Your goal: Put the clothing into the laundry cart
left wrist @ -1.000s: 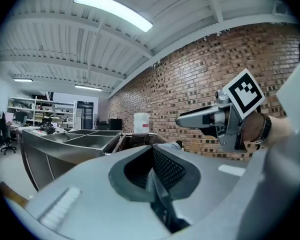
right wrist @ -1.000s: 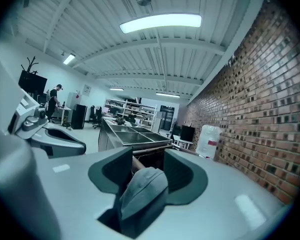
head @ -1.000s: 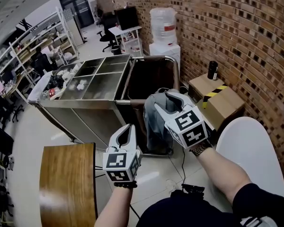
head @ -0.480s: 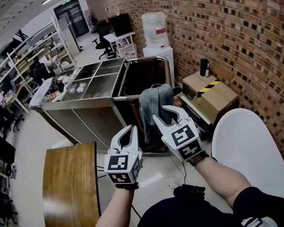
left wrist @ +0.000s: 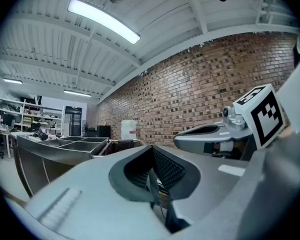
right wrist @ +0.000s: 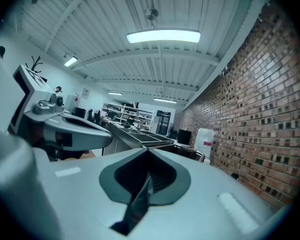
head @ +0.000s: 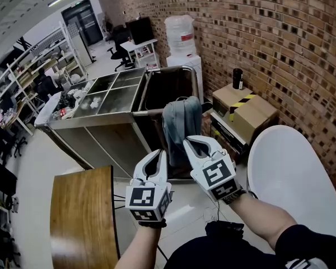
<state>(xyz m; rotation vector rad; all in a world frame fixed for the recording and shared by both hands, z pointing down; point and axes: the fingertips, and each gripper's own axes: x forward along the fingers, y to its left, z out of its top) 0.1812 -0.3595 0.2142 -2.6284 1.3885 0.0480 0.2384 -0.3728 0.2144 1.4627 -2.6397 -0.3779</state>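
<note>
Room-wise: laundry cart (head: 197,77) sits against the brick wall (head: 280,32), w/ a steel cart (head: 95,120) touching its left side. Bare floor (head: 39,156) opens up to the left. Closer in, a wooden tabletop (head: 81,217) is on the left and a white round tabletop (head: 291,178) on the right, so the grippers sit in the gap btwn them.

Left gripper (head: 158,157) and right gripper (head: 191,144) are side by side, close but apart. Both point roughly level at the cart, marker cubes facing up at the cam. Left one's pressed together, nothing in it. Right one's jaws have just been closing and are now pressed together too, nothing btwn them.

The clothing (head: 182,125), 1 grey-blue piece, is draped over the cart's near rim, just ahead of the right gripper's tips, not touching afaict.

Counts: 2 grippers, 1 garment, 1 laundry cart, 4 compartments in the steel cart, 2 cardboard boxes (head: 252,114), 1 dark bottle (head: 237,78) on them.
</note>
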